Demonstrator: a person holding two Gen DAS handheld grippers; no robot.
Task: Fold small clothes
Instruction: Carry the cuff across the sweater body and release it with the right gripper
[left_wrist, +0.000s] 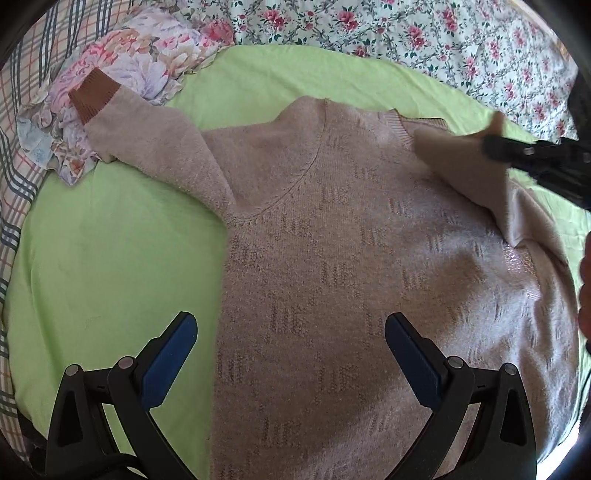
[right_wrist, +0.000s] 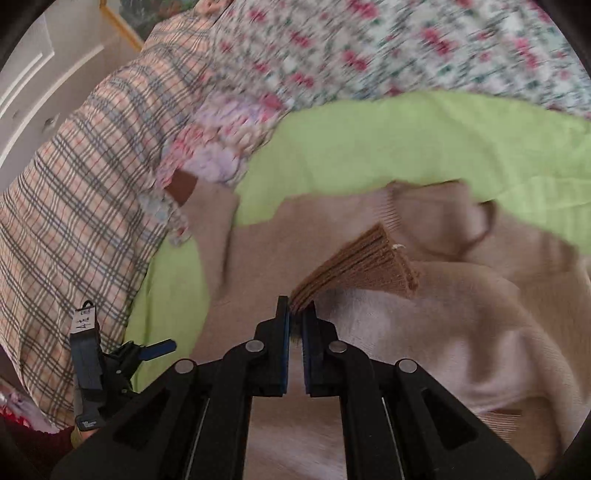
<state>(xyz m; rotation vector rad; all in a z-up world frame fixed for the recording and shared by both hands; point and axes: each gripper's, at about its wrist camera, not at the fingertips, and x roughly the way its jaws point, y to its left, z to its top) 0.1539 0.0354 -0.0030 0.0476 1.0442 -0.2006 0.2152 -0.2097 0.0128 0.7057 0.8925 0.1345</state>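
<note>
Sweater (left_wrist: 351, 258) frame centre | left gripper (left_wrist: 290, 332) spread above its hem | right gripper (right_wrist: 295, 314) pinching cuff (right_wrist: 354, 258)

One small white tag (right_wrist: 84, 316) in the right wrist view carries handwritten dark marks that look like the digits "47" turned on their side, though the reading is uncertain. It sits at the top of the left tongs (right_wrist: 157, 349). A small label lower on the same tool is too tiny to read. The left wrist view shows no writing.
</note>
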